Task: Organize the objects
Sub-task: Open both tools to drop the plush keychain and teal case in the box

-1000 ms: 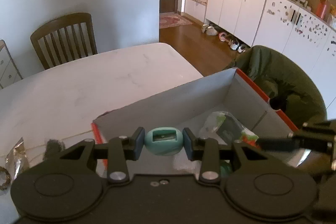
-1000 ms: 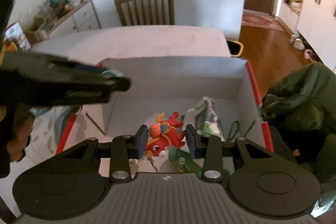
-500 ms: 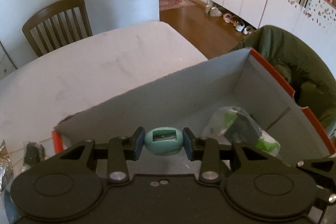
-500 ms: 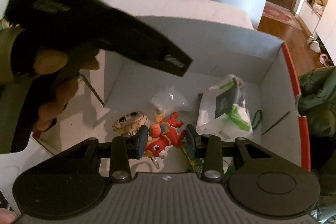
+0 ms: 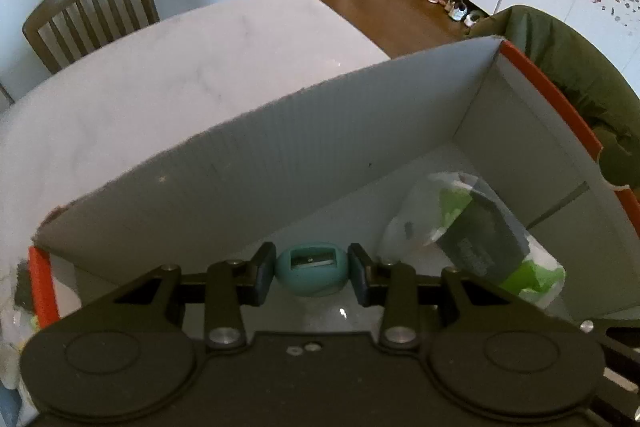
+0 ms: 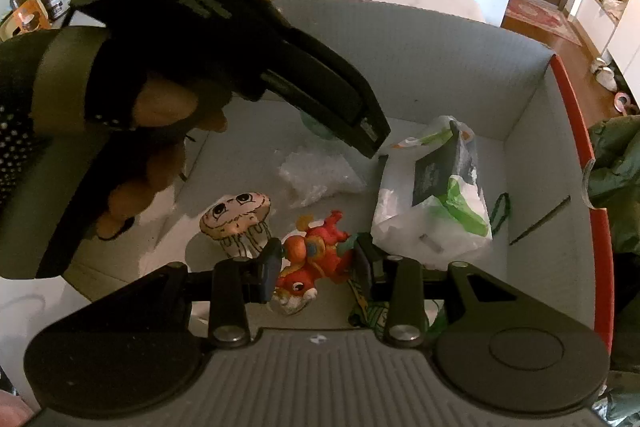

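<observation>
Left hand-held gripper [image 5: 312, 274] clamps one teal sharpener [image 5: 311, 273] | right hand-held gripper [image 6: 315, 263] grips one red toy [image 6: 314, 257]

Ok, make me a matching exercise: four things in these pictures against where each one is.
Things:
1. sharpener
2. red toy
3. mushroom toy
4. chair

Places:
A. behind the table
B. between the right gripper's fingers
C. standing on the box floor
D. between the left gripper's fingers

Pairs: 1-D, 2-B, 3-C, 4-A
</observation>
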### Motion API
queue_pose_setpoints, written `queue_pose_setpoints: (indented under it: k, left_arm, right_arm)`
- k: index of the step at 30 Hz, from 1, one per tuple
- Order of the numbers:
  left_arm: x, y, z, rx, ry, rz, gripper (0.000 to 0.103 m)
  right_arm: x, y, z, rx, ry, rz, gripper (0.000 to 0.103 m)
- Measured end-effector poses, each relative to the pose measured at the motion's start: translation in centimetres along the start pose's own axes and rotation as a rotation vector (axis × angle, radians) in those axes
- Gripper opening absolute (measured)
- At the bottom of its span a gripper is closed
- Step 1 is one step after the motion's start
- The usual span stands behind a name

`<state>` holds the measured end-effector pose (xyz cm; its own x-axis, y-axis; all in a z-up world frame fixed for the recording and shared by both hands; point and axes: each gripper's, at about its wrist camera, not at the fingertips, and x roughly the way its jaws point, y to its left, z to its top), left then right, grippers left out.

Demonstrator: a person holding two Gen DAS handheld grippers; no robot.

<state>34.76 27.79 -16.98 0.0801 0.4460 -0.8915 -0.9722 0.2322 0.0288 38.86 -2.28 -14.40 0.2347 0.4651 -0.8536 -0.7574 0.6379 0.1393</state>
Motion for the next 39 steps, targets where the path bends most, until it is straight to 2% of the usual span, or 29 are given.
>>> queue_pose_setpoints:
  k: [13, 16, 18, 20, 25, 29, 39]
  left_arm:
    - [1.4, 0.8, -0.3, -0.017, 0.081, 0.007, 0.039]
    - [1.1, 1.1, -0.5, -0.035, 0.086, -0.001, 0.042]
    - [0.8, 1.3, -0.7, -0.047, 0.084, -0.007, 0.051]
    - [0.2, 1.7, -0.8, -0.063, 0.069, -0.015, 0.055]
    - [-1.5, 2.0, -0.9, -0.084, 0.039, -0.021, 0.057]
    - [-3.5, 2.1, -1.2, -0.069, -0.004, -0.011, 0.064]
    - [-9.2, 2.2, -2.6, -0.071, -0.113, -0.032, 0.065]
  right_arm:
    - [-1.5, -0.8, 0.6, 0.062, -0.048, 0.028, 0.041]
    - [-2.3, -1.1, 0.6, 0.077, -0.068, 0.04, 0.046]
    - [-2.7, -1.2, 0.5, 0.081, -0.076, 0.04, 0.047]
    - [-3.0, -1.3, 0.4, 0.083, -0.082, 0.038, 0.047]
    - [-3.7, -1.6, -0.2, 0.105, -0.095, 0.031, 0.047]
    - [-4.4, -1.8, -0.6, 0.126, -0.113, 0.03, 0.047]
    - [-7.0, -2.1, -1.2, 0.161, -0.171, 0.038, 0.048]
